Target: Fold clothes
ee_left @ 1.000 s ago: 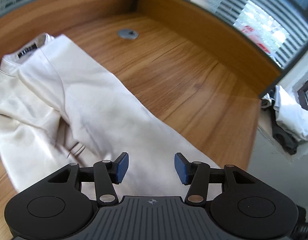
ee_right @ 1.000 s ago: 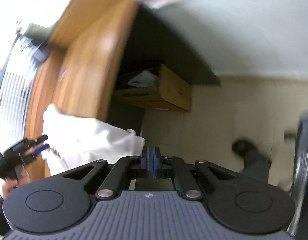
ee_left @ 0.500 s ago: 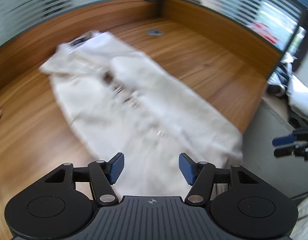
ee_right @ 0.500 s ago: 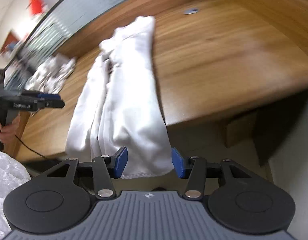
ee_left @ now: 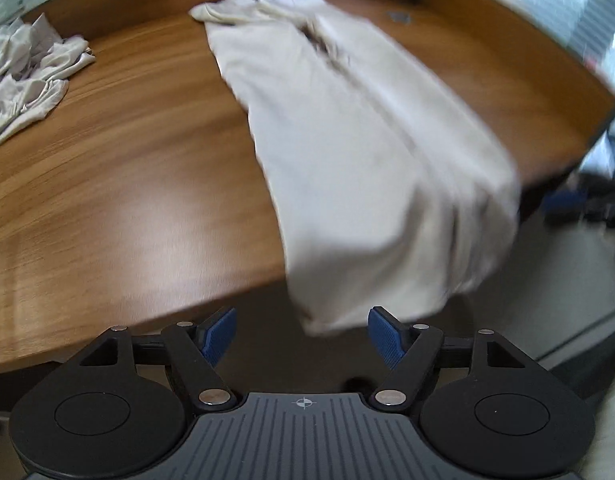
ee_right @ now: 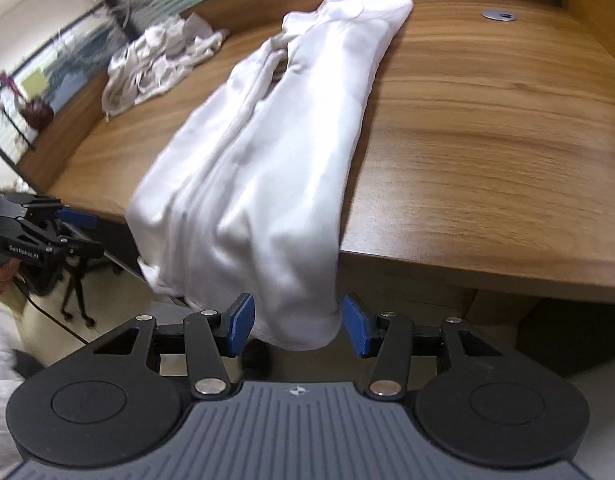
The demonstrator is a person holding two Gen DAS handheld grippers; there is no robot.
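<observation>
Hanging off the front edge of the wooden desk (ee_right: 487, 152), the cream-white trousers (ee_right: 267, 160) run long and narrow, with the waistband end way up at the back of the desk and the hem end drooping over the near edge. So the long axis goes pretty much front to back, angled a bit across the desktop. Legs look laid one alongside the other, with a seam line running down the middle.

Right gripper (ee_right: 297, 322) is spread wide, blue pads on either side of the dangling hem, and as far as I can tell not pinching it yet. Left gripper (ee_left: 301, 332) is also wide open with nothing in it, sitting below desk level just beside the same hanging end; that view is motion-blurred, so fine detail is mushy. You can spot the left gripper off to the left in the right wrist view too, out past the desk edge.

Room-wise: lots of bare wood to the right of the trousers, out to a round cable grommet (ee_right: 498, 15) near the back. To the left there's a crumpled pile of pale clothes (ee_right: 159, 56), well apart from the trousers. A raised wooden rim (ee_left: 507, 16) runs along the back of the desk.
</observation>
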